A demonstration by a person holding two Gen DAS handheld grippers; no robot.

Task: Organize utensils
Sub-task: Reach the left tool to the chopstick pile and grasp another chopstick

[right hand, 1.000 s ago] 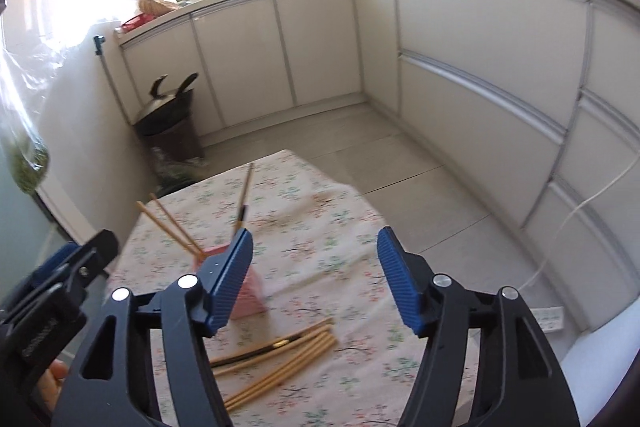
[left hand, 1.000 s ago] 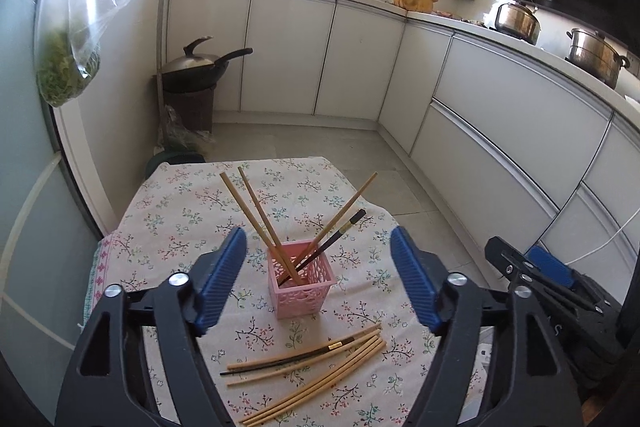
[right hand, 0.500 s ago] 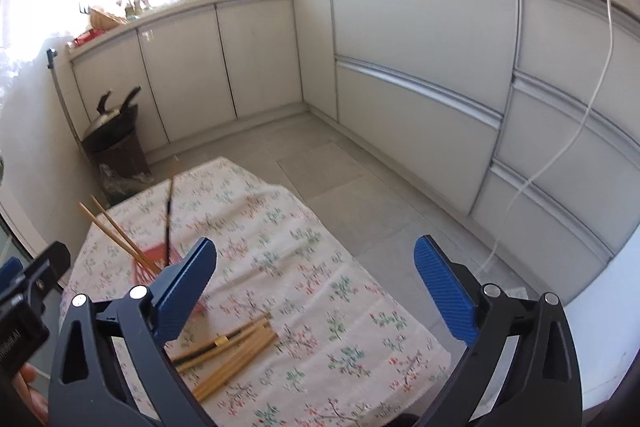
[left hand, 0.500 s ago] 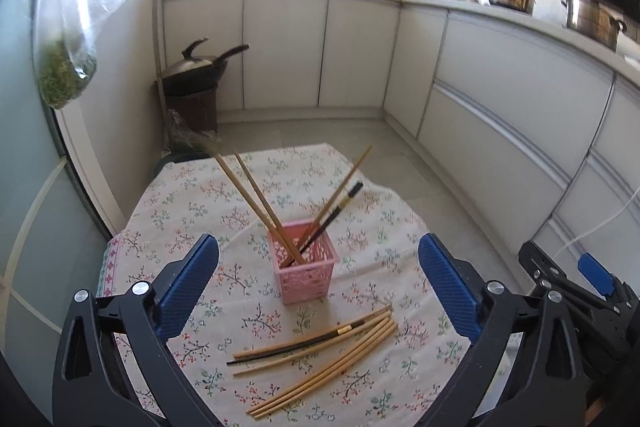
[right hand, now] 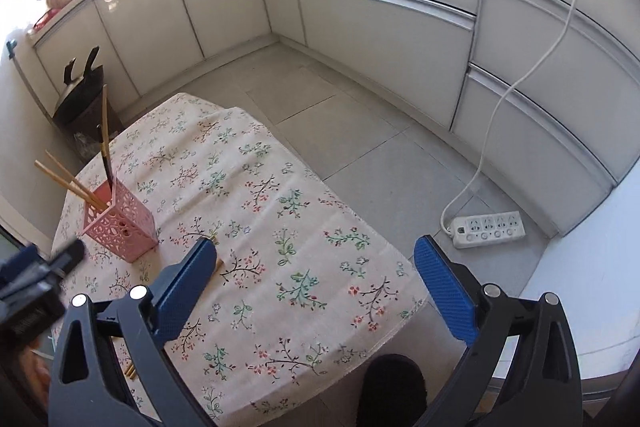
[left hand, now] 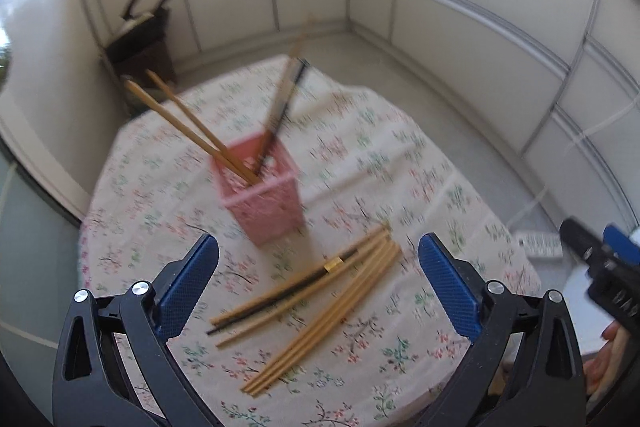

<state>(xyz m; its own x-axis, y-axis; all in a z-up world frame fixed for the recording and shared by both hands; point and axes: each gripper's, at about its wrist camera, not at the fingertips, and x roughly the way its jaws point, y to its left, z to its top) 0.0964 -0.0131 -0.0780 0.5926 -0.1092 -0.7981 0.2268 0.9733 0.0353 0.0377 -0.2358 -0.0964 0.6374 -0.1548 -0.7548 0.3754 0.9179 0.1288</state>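
A pink perforated holder (left hand: 266,199) stands on the floral tablecloth (left hand: 400,163) with several chopsticks leaning out of it. Several loose chopsticks (left hand: 320,303), most of them wooden and one dark with a gold band, lie in front of it. My left gripper (left hand: 318,285) is wide open and empty, hovering over the loose chopsticks. My right gripper (right hand: 316,289) is wide open and empty above the table's near right part. The holder (right hand: 120,223) shows at the left in the right wrist view, where the left finger hides most of the loose chopsticks (right hand: 218,263).
White kitchen cabinets (right hand: 380,15) ring the room. A black bin with a wok on it (right hand: 82,95) stands beyond the table. A white power strip (right hand: 488,229) with its cord lies on the floor to the right. The table's right edge (right hand: 408,291) is close.
Both grippers have opened wider. The left one has tilted down and closer over the loose chopsticks. The right view has swung right and downward over the table.
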